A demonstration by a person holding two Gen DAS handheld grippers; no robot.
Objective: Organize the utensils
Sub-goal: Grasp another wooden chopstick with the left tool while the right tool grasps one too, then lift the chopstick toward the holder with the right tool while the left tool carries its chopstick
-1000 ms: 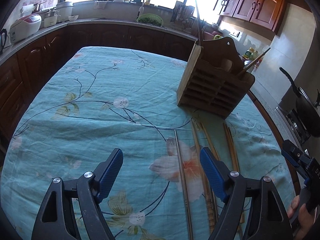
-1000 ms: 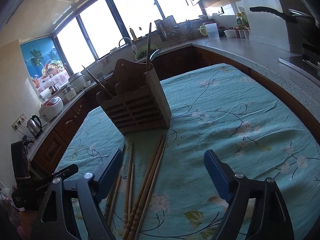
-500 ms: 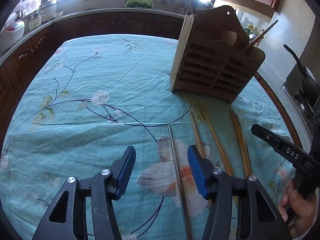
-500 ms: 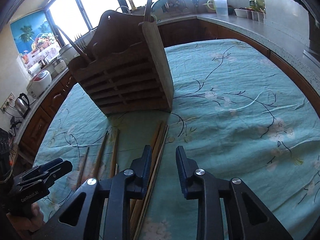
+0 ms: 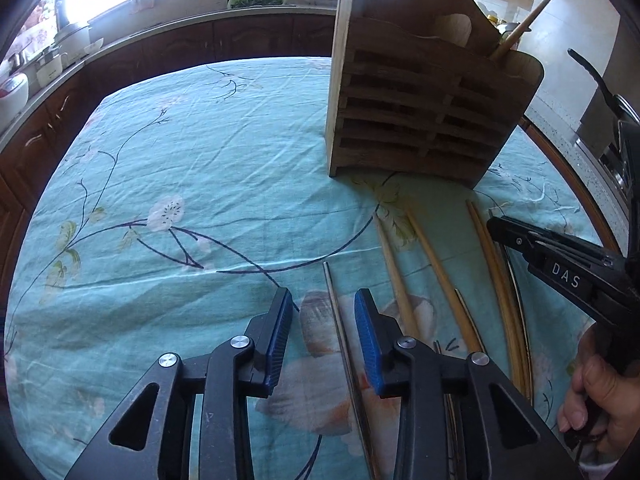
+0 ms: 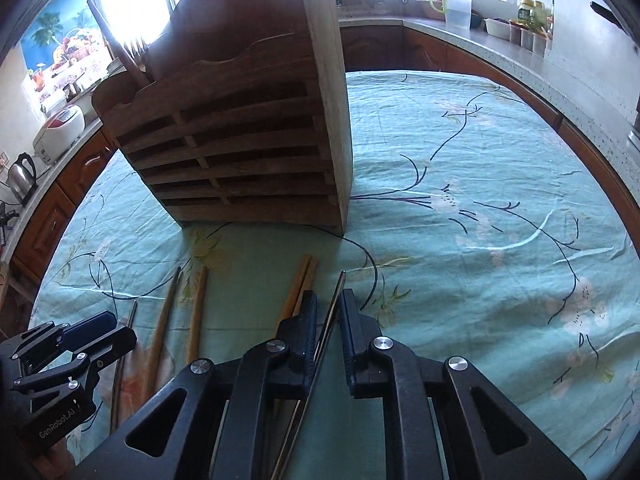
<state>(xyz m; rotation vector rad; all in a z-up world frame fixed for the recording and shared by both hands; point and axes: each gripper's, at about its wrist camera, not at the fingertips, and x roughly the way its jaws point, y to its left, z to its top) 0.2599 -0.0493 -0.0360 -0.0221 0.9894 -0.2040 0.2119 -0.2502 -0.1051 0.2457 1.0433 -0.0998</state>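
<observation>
Our left gripper has its blue pads apart and closing, with a thin metal chopstick lying on the cloth between them; the pads do not touch it yet; our right gripper is closing too, its jaws nearly together, and a dark thin chopstick runs up through the small gap between them; we cannot tell if the pads press on it yet; just left of that one, two brown wooden chopsticks lie side by side, partly under the left finger; further left lie two more wooden sticks, a little apart from each other; in the left view we see our right hand holding the black handle of the other gripper at the right edge; all the chopsticks lie flat on a green cloth with flowers that covers the table; behind them stands a wooden holder with slats, close to the stick tips but not touching them; one stick and a fork poke out of its top; kitchen counters and bright windows go around the room.
</observation>
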